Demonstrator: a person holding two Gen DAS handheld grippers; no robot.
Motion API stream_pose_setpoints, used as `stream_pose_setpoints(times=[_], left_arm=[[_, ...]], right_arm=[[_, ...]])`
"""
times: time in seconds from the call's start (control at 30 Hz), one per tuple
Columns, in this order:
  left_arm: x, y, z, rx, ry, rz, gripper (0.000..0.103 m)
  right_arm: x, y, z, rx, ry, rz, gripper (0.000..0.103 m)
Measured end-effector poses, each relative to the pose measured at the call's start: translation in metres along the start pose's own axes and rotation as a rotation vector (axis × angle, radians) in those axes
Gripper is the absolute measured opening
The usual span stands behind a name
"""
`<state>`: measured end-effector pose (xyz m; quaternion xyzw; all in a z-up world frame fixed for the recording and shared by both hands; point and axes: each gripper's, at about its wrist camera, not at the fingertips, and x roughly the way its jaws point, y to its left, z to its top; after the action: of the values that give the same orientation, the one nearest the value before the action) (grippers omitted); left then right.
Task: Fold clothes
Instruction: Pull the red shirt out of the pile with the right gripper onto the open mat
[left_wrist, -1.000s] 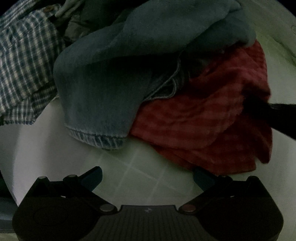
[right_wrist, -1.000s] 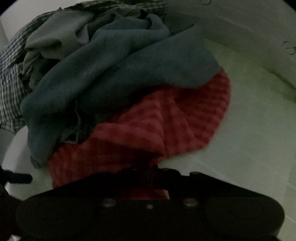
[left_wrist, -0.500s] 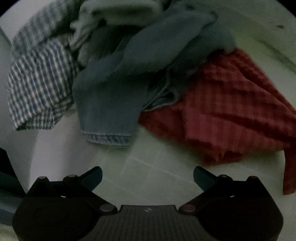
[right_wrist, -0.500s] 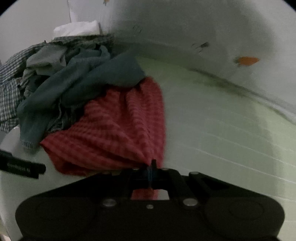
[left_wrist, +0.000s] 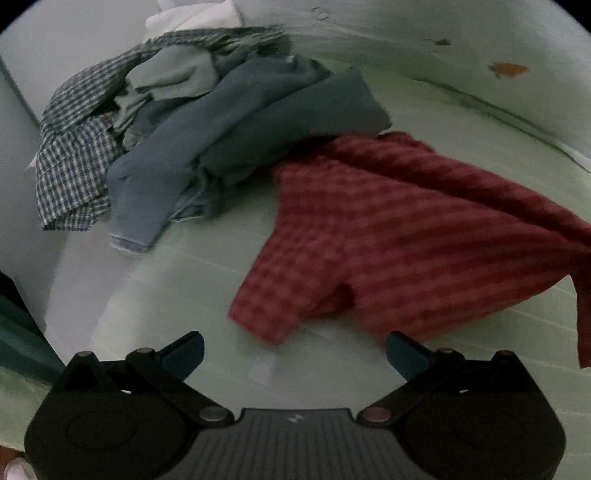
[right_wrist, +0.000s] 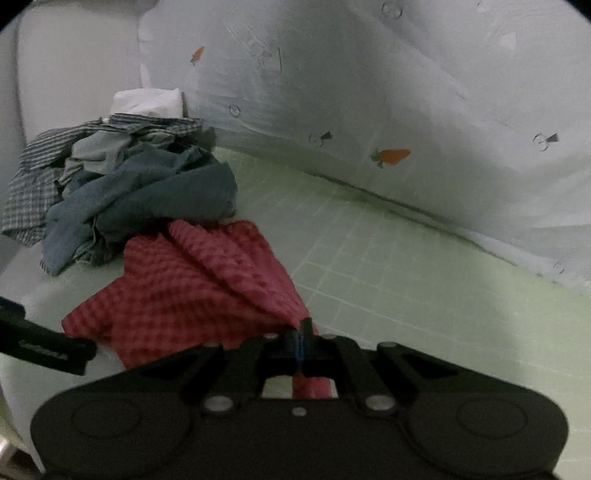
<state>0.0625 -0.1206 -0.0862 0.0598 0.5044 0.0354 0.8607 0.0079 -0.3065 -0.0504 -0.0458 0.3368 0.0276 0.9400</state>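
Right gripper (right_wrist: 301, 328): jaws closed on a corner of the red checked shirt (right_wrist: 192, 291), which is drawn taut toward it.
Left gripper (left_wrist: 293, 350): fingers spread wide, nothing held, hovering just short of the shirt's sleeve.
Shirt: spread on the pale green gridded sheet (right_wrist: 388, 266).
Behind: blue garment (left_wrist: 221, 147) and blue-white checked shirt (left_wrist: 70, 177), heaped together.

A pale green sheet (right_wrist: 388, 280) with a thin white grid covers the work surface. Behind it stands a white fabric backdrop (right_wrist: 369, 81) printed with small orange carrots (right_wrist: 393, 156) and faint circular marks. A dark seam runs along where sheet and backdrop meet.
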Motion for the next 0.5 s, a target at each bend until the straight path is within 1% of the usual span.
stream_pose_setpoints(times=[0.13,0.27,0.33,0.43,0.47,0.5], left_arm=[[-0.004,-0.006,-0.001,0.006,-0.021,0.0,0.103],[-0.01,0.002,0.001,-0.024,-0.042,0.009,0.103],[-0.013,0.009,0.004,-0.042,-0.045,0.012,0.103],[-0.004,0.022,0.02,-0.075,-0.027,-0.001,0.103],[0.001,0.027,0.026,-0.082,-0.024,-0.01,0.103],[0.005,0.031,0.035,-0.083,-0.025,-0.026,0.103]], right_arm=[[-0.009,-0.009,-0.003,-0.02,-0.001,0.041,0.0],[0.001,-0.011,0.0,-0.006,0.026,0.071,0.001],[0.012,-0.009,0.0,0.009,0.057,0.067,0.001],[0.03,-0.008,-0.003,0.055,0.137,0.031,0.003],[0.034,-0.007,-0.002,0.075,0.147,0.018,0.005],[0.038,-0.006,-0.002,0.096,0.155,0.005,0.011]])
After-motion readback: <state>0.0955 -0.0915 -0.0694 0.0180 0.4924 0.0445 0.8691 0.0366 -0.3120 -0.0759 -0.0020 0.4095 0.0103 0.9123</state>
